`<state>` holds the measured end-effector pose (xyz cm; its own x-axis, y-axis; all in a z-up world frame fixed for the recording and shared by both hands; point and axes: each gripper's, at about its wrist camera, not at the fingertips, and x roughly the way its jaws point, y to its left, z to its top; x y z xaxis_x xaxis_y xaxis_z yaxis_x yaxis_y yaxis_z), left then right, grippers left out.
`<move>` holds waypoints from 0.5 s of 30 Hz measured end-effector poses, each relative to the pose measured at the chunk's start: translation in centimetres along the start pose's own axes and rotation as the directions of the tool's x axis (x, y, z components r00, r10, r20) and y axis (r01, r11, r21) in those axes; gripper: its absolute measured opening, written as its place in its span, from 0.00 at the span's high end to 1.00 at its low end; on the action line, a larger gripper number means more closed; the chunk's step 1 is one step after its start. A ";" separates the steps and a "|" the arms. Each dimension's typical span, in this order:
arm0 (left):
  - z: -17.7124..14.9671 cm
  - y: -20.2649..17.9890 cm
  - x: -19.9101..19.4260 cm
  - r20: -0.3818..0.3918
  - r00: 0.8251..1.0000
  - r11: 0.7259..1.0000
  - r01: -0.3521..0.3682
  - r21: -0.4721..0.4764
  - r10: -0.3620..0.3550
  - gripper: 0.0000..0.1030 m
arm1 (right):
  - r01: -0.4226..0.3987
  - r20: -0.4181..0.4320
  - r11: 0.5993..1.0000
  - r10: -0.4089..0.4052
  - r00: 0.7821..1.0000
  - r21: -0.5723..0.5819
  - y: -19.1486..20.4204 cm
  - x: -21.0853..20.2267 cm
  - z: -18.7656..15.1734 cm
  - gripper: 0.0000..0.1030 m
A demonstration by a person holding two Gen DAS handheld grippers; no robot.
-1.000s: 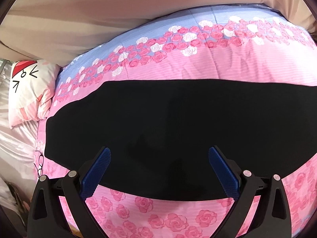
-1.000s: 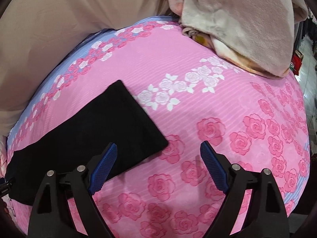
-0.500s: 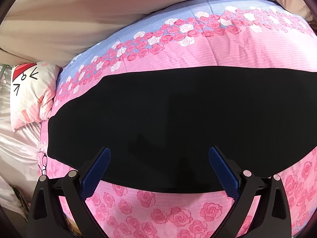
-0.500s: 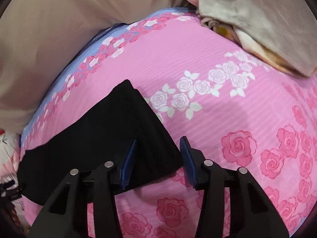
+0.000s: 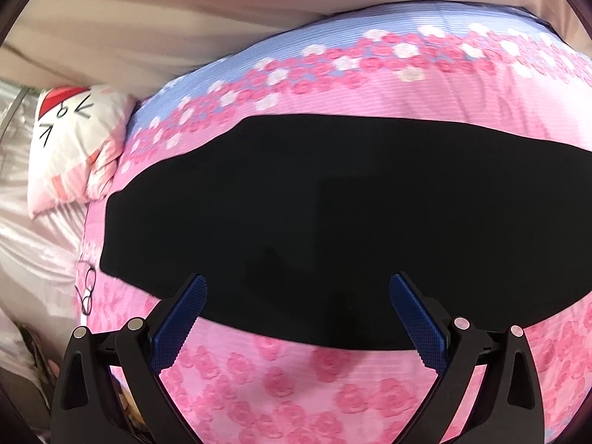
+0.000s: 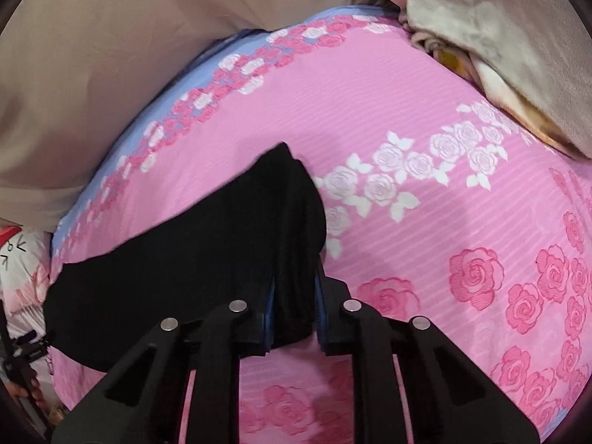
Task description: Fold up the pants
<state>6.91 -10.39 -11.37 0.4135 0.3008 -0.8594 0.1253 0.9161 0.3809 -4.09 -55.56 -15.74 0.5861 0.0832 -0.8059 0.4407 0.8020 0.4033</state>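
The left gripper (image 5: pixel 298 296) hovers over the near edge of the bed, pointing across the black pants (image 5: pixel 333 214). The right gripper (image 6: pixel 294 296) sits low at the pants' end (image 6: pixel 207 259), where the cloth rises into a peak off the quilt.

The pants lie lengthwise along the near half of a pink rose-print quilt (image 5: pixel 296 388) with a blue band along its far edge. A cartoon-face pillow (image 5: pixel 74 148) rests at the quilt's left end. Eyeglasses (image 5: pixel 87 292) lie at the quilt's left edge. A beige blanket heap (image 6: pixel 499 44) occupies the quilt's far right corner. Beige cloth hangs behind the bed.

Left fingers (image 5: pixel 181 325): spread wide, holding nothing; whether the tips touch the cloth cannot be determined. Right fingers (image 6: pixel 268 318): closed together, clamping a bunched fold of the pants' end
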 end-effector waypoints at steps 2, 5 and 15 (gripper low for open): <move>-0.4 1.4 0.3 -0.006 1.000 1.000 -0.007 -0.022 0.007 0.05 | -0.018 0.018 1.000 0.018 1.000 -0.015 2.0 -1.2 0.4 0.84; -1.2 4.2 0.9 -0.017 1.000 0.997 -0.013 -0.070 0.012 0.05 | -0.065 0.028 0.994 0.068 0.997 -0.088 6.9 -2.9 0.9 0.84; -3.6 15.4 3.6 -0.024 1.000 0.974 0.008 -0.227 -0.014 0.05 | -0.315 -0.144 0.827 0.281 0.949 -0.465 34.9 0.4 -4.3 0.84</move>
<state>7.10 5.78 -9.81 0.3894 0.2940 -0.8729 -0.0796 0.9549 0.2861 8.60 -25.02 -3.86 0.5824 0.3891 -0.7138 -0.1360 0.9123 0.3863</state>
